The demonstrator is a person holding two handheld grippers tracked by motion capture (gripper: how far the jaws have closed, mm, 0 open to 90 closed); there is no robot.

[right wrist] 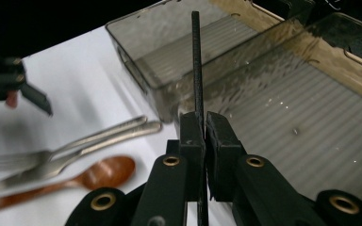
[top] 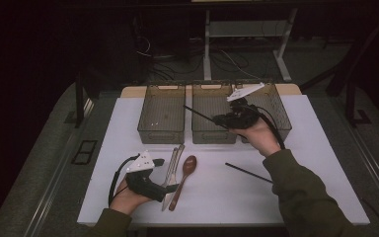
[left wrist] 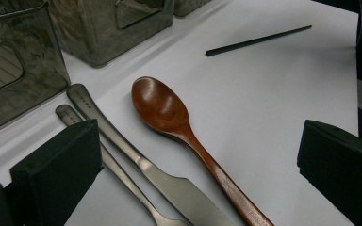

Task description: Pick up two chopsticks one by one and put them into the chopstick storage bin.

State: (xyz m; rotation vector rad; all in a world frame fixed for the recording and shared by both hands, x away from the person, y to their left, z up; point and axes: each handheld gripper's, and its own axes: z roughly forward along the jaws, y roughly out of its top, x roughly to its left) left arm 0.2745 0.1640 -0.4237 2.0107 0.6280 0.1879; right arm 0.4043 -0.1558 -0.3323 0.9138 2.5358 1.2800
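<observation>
The left gripper [top: 164, 174] rests spread wide over the fork [left wrist: 122, 181], knife [left wrist: 146, 169] and spoon [left wrist: 169, 113]. The right gripper [top: 220, 119] pinches one chopstick [top: 200, 114] above, maybe, the middle bin [top: 212, 136]. It could tip and slip out.

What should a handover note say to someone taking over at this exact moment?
Right gripper: shut on a black chopstick, held above the middle bin.
Left gripper: open, nothing between its jaws, hovering over the cutlery.
On the table: second chopstick, wooden spoon, knife, fork.
Done: one chopstick lifted. All three bins look bare.
Left: probably drop this chopstick in a bin, then sort the rest.
</observation>
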